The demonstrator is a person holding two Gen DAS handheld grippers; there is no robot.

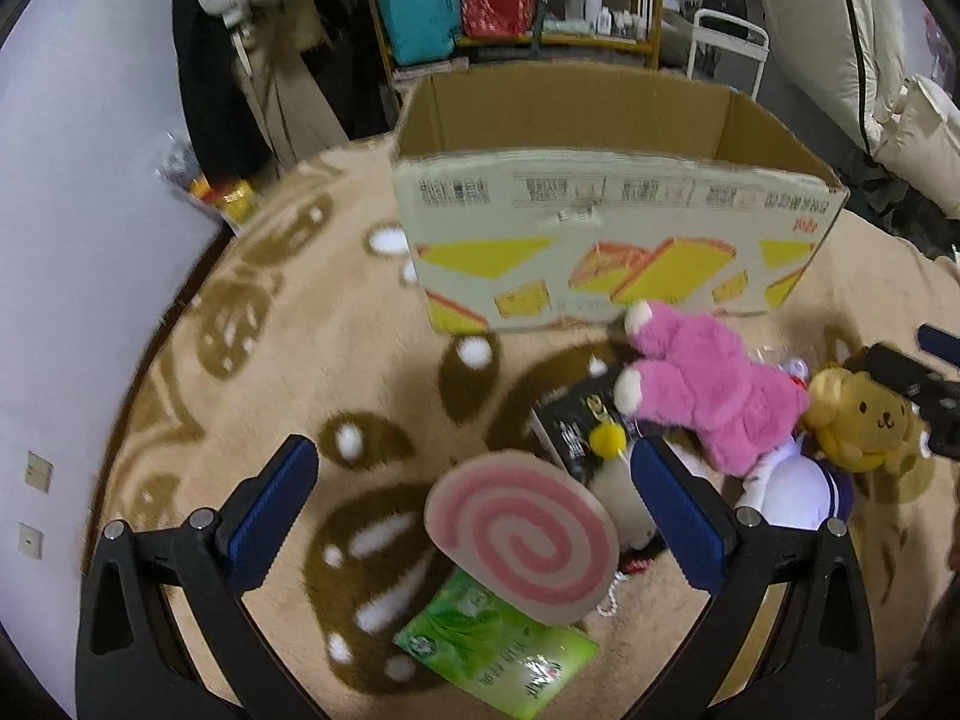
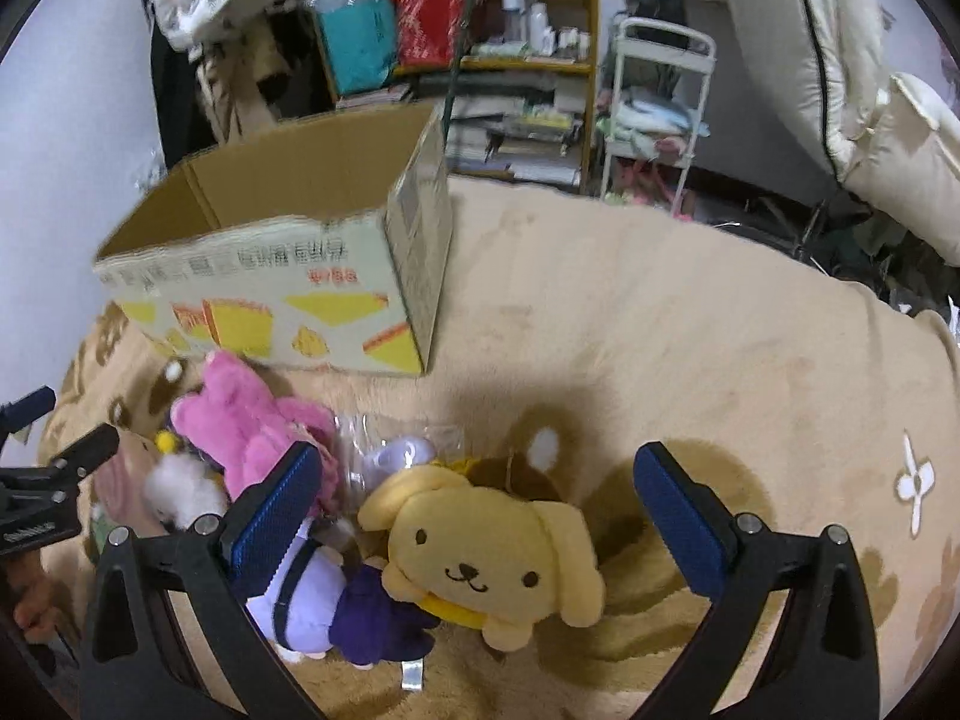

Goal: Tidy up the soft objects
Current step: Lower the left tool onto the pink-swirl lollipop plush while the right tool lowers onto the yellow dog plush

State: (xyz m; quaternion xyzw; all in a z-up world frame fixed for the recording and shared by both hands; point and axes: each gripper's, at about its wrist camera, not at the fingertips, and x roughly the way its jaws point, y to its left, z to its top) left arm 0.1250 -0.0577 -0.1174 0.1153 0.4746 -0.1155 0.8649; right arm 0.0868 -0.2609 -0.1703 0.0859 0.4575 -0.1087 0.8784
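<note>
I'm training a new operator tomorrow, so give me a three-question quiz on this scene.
1. True or false: the left gripper is open.
2. Which toy lies between the right gripper's fingers: A pink plush, B yellow dog plush, C swirl cushion?
3. Fill in: the cardboard box stands on the ____.

Key: 1 true; 2 B; 3 rug.

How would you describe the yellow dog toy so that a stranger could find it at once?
Start from the big open cardboard box on the beige carpet. In front of it lies a small heap of soft toys; the yellow dog toy is at the heap's right end, between the open fingers of the right claw. Unlike the pink plush beside it, it has floppy ears and a smiling face.
</note>
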